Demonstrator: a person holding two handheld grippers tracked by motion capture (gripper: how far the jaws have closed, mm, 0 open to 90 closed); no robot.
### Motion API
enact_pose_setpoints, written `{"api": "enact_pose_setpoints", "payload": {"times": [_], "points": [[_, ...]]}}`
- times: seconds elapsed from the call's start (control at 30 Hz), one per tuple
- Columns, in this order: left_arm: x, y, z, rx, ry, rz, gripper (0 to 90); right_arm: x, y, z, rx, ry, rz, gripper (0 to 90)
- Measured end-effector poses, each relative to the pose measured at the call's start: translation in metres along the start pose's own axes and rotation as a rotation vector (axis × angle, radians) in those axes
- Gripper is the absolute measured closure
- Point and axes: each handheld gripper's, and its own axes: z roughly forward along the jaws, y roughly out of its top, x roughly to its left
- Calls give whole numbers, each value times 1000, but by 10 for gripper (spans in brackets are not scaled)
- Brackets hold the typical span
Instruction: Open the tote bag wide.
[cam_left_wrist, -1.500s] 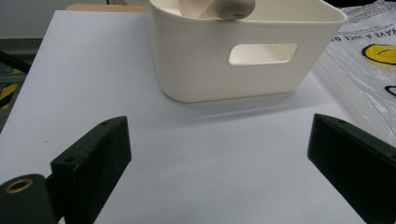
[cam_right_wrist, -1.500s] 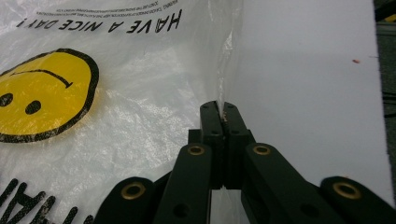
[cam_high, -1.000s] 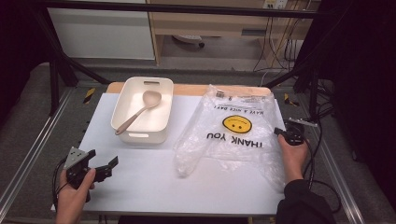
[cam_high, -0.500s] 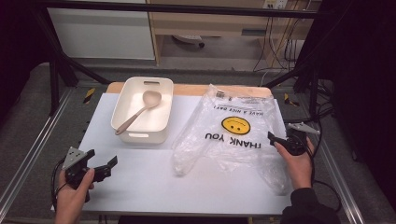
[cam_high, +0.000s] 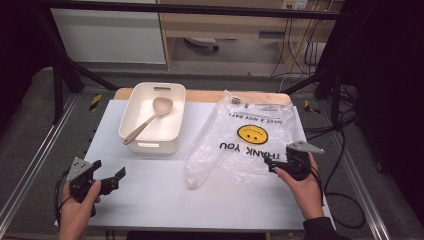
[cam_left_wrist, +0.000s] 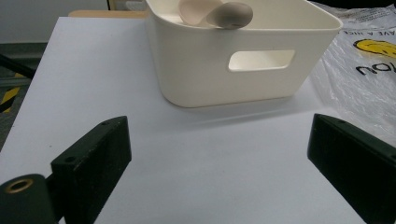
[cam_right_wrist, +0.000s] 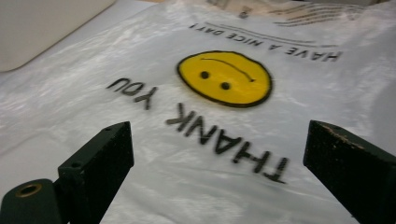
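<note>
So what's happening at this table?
A person works with a handheld gripper in each hand. The right gripper sits at the near edge of a clear plastic bag printed with a smiley face; its jaws have just been opening and hold nothing. The left gripper waits open over the white table. A spoon lies in a cream bin.

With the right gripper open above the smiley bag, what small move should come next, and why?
Probably lower the right gripper onto the plastic bag and pinch its near edge. Its jaws have just been opening and stand wide with nothing between them, while the bag lies flat and loose beneath them. The left gripper waits open, away from the bag.
</note>
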Motion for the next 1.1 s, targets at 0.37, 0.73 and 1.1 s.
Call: {"api": "enact_pose_setpoints", "payload": {"times": [0.37,0.73,1.1], "points": [[0,0,0,5,2,2,62,70,1,21,59,141,-125,81],[1,0,1,15,2,3,62,119,3,40,88,239,-221,78],[1,-1,1,25,8,3,62,161,3,59,123,344,-293,86]]}}
